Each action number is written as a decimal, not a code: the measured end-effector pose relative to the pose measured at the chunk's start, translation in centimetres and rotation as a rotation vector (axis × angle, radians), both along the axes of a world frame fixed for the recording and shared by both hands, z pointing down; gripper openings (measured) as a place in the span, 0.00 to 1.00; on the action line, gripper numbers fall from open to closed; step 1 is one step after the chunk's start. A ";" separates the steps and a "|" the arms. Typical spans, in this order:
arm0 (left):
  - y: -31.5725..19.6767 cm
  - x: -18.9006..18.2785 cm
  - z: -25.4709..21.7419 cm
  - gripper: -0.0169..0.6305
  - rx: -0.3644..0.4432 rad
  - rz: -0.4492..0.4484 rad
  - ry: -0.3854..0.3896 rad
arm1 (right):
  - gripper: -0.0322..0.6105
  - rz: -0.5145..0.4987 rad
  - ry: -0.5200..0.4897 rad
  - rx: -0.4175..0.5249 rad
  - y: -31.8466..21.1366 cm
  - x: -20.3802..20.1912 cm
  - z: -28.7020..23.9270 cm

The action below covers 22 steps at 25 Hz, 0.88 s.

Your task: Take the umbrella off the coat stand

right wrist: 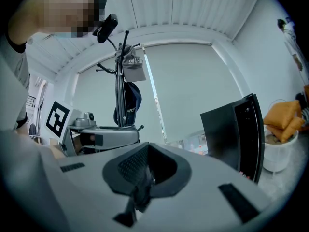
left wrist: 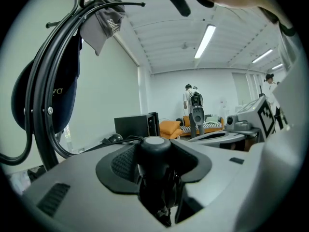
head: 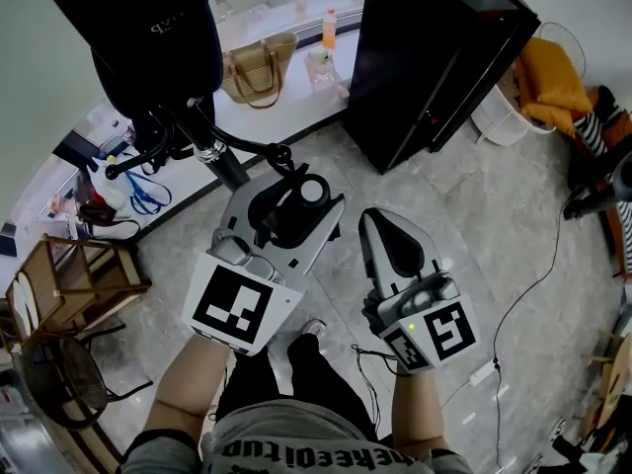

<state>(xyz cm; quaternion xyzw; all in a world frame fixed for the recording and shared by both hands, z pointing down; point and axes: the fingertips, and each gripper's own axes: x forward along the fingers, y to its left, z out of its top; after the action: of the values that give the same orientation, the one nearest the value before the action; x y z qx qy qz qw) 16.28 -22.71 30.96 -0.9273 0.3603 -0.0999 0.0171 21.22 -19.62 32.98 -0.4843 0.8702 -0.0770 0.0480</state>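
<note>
A folded black umbrella (head: 288, 215) with a round grey end cap stands between the jaws of my left gripper (head: 296, 203), which is shut on it. From the left gripper view the umbrella (left wrist: 154, 173) fills the gap between the pads, cap up. The black coat stand (head: 219, 156) rises just beyond and left of that gripper, and a dark garment (head: 148, 28) hangs at its top. In the left gripper view the coat stand (left wrist: 46, 100) carries a navy cap and a grey cap. My right gripper (head: 378, 227) hovers to the right, shut and holding nothing. The right gripper view shows the stand (right wrist: 123, 81) straight ahead.
A black cabinet (head: 434, 57) stands at the right rear, with a white basket of orange cloth (head: 543, 77) beyond it. A woven bag (head: 259, 67) and an orange bottle (head: 329, 28) sit by the wall. A wooden chair (head: 69, 284) is at left. Cables (head: 523, 304) cross the floor.
</note>
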 end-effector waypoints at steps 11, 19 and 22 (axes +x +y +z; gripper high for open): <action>0.4 1.6 0.6 0.35 -0.017 0.041 -0.004 | 0.07 0.020 0.008 -0.002 0.5 0.9 -0.1; 1.4 2.0 0.6 0.35 -0.009 0.068 -0.002 | 0.07 0.043 0.011 -0.008 1.3 1.3 0.0; 1.9 1.5 0.3 0.35 -0.009 0.073 0.011 | 0.07 0.049 0.012 -0.008 1.6 1.0 0.0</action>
<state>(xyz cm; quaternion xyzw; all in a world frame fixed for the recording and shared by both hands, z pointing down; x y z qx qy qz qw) 17.81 -20.82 31.30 -0.9404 0.3259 -0.0956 0.0148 22.19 -18.03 32.95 -0.5062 0.8580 -0.0762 0.0427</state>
